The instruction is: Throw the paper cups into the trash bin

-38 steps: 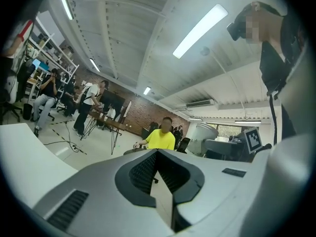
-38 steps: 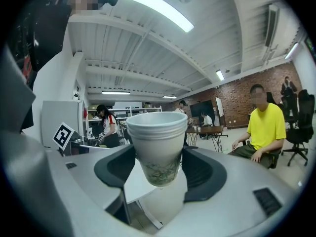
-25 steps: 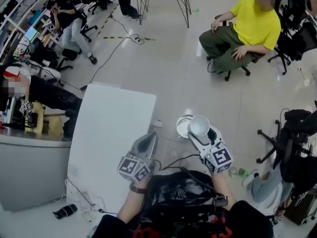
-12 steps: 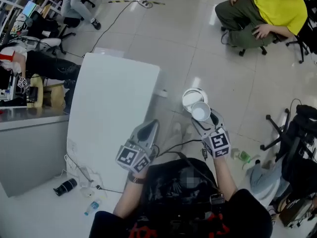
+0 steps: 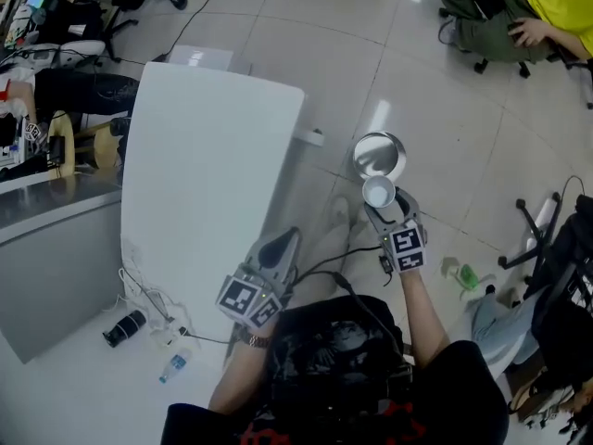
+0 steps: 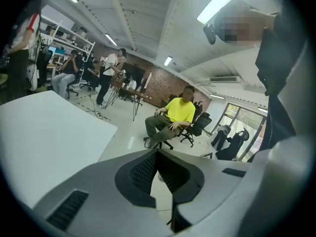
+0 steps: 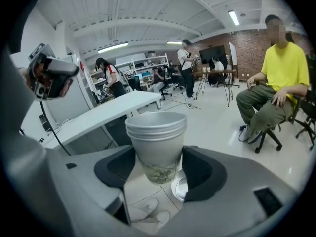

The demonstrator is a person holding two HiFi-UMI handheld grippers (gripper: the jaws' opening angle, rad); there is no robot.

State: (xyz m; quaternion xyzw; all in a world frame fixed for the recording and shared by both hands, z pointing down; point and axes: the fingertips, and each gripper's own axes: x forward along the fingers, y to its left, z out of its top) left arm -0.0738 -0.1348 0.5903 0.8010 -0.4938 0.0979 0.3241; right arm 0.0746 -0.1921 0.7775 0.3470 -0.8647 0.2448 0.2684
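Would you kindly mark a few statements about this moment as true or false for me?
1. The right gripper grips a stack of paper cups. True.
2. The left gripper holds a cup too. False: its jaws are together with nothing between them.
3. The cups lie inside the trash bin. False: they are in the right gripper, beside the bin in the head view.
4. The cups are held upside down. False: they are upright, open end up.
5. The white table stands to the left of the bin. True.
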